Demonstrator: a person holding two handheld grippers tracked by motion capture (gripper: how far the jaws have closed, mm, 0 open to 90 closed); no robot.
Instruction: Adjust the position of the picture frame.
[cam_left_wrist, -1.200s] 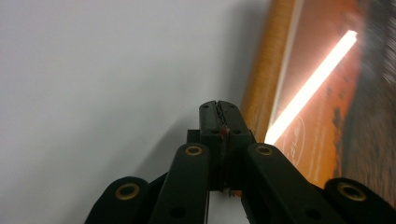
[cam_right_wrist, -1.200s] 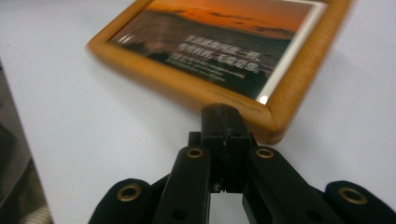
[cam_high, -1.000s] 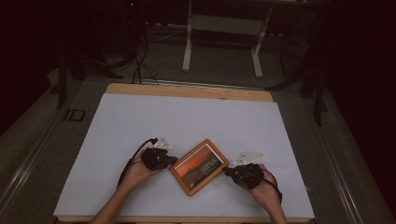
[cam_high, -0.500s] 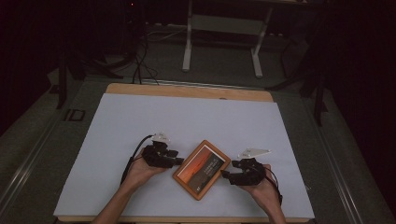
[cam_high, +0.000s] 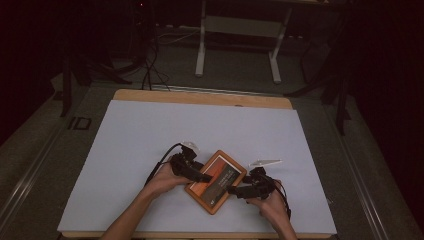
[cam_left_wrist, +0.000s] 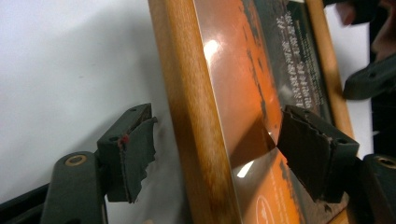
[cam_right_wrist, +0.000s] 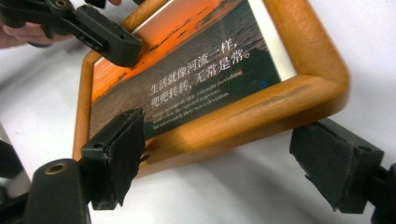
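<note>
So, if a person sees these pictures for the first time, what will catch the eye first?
Most likely the wooden picture frame, with its orange sunset print and white lettering, lying flat and askew near the front edge of the white table cover. Next, the two black grippers at its sides: the left gripper straddles one wooden edge, the right gripper another. Both have just been opening their jaws, and the pads stand clear of the wood.
</note>
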